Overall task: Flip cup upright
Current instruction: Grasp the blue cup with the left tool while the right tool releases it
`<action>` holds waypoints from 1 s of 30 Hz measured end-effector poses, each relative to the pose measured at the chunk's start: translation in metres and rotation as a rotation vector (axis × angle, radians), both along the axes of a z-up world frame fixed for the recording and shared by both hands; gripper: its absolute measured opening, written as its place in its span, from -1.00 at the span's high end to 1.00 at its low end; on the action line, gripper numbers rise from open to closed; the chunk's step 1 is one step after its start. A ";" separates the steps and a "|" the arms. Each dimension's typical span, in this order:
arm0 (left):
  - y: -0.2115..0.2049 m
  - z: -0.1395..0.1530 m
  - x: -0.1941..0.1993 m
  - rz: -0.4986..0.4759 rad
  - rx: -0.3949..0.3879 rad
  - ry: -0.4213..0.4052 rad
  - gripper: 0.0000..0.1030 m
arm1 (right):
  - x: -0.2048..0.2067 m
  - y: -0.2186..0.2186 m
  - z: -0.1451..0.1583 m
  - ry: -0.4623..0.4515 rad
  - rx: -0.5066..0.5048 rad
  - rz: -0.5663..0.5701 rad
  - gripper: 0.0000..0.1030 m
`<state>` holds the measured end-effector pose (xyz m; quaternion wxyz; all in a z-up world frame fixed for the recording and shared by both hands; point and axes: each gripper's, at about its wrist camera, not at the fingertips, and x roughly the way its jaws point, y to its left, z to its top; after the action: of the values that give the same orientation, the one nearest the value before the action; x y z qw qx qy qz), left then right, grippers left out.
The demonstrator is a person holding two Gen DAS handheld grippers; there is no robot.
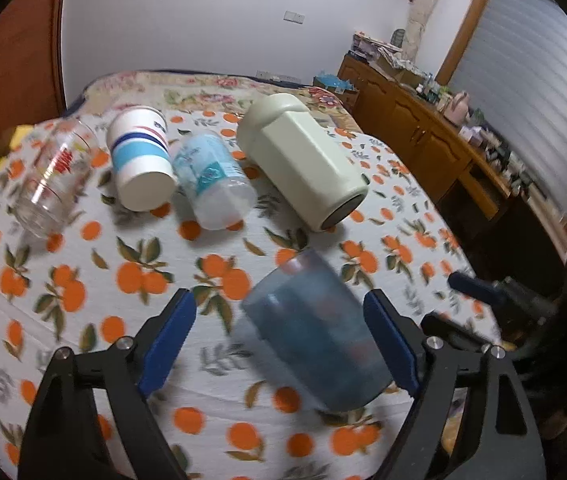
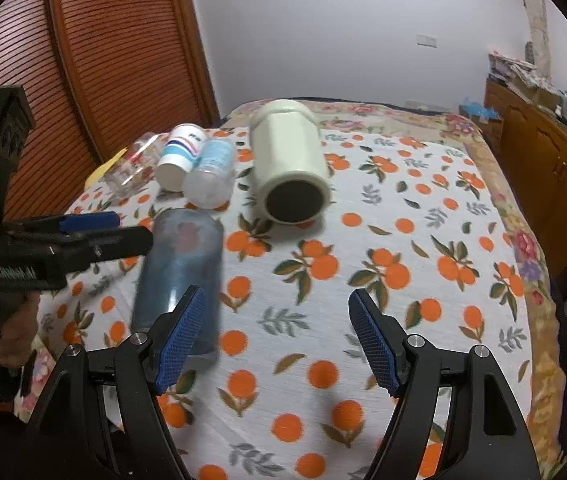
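Note:
A translucent blue cup (image 1: 315,332) lies on its side on the orange-print cloth, blurred by motion. My left gripper (image 1: 279,340) is open; the cup lies between its blue pads, close to the right pad (image 1: 391,344), with a gap to the left one. In the right wrist view the same cup (image 2: 181,268) lies at the left, partly behind my right gripper's left pad (image 2: 181,334). My right gripper (image 2: 277,334) is open and empty over the cloth. The left gripper (image 2: 83,236) shows there from the side, beside the cup.
Further back lie a cream cup (image 1: 303,160), a frosted plastic cup (image 1: 213,180), a white paper cup with blue stripes (image 1: 141,156) and a clear glass (image 1: 57,176), all on their sides. A wooden sideboard (image 1: 443,136) stands at the right, a wooden door (image 2: 83,60) at the left.

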<state>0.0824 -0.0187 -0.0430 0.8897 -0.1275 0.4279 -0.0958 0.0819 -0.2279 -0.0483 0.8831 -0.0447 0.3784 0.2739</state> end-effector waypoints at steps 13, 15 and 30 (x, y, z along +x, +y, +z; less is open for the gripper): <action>-0.014 -0.023 0.029 0.035 -0.066 0.172 -0.61 | 0.009 -0.017 -0.010 0.030 0.048 -0.015 -0.48; -0.016 -0.025 0.031 0.027 -0.074 0.192 -0.61 | 0.009 -0.018 -0.010 0.033 0.049 -0.015 -0.48; -0.016 -0.043 0.043 -0.053 -0.186 0.364 -0.44 | 0.008 -0.015 -0.005 0.021 0.046 -0.005 -0.48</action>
<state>0.1257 -0.0345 -0.0860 0.7794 -0.2129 0.5740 -0.1335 0.0897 -0.2426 -0.0529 0.8805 -0.0206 0.3812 0.2809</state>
